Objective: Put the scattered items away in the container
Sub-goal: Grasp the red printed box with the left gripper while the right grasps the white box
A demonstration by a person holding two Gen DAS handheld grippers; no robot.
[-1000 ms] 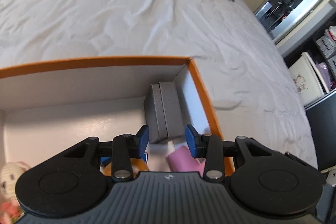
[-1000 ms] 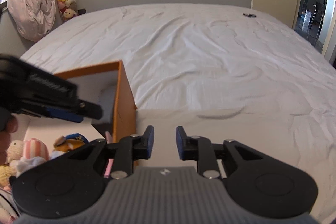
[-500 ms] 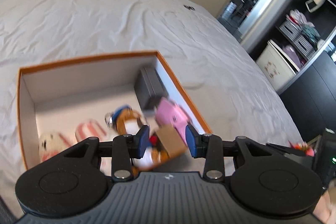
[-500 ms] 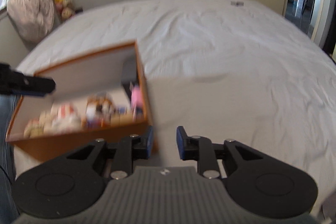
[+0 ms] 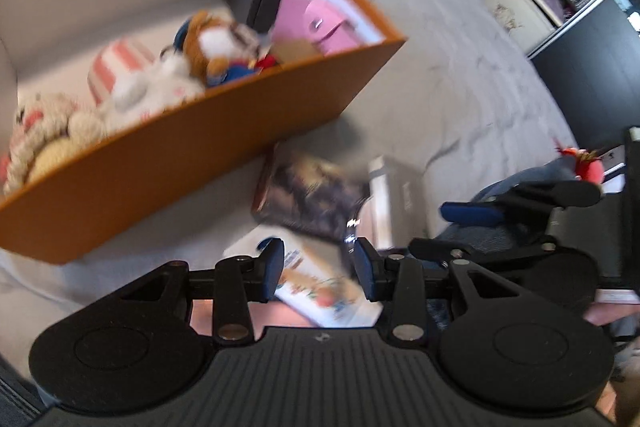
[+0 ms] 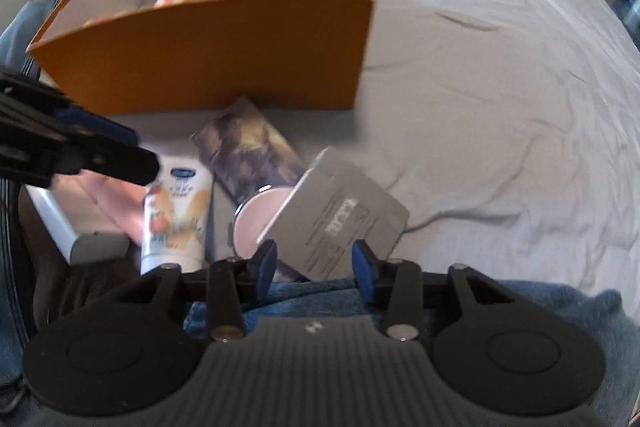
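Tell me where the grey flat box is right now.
In the right wrist view, the grey flat box lies on the bed, partly over the round pink compact, just ahead of the right gripper.

Colours, as I see them
Box orange outside, white inside; tube white w/ orange print; card grey; sheet pale grey.

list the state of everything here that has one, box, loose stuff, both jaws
orange box: open-topped, upright on the bed, partly filled with plush toys
grey card box: loose on the bed, tilted, leaning over the round tin
round tin: partly covered
tube: lying flat, outside the box
dark book: flat beside the box
left gripper: jaws open, empty
right gripper: jaws just opened, empty
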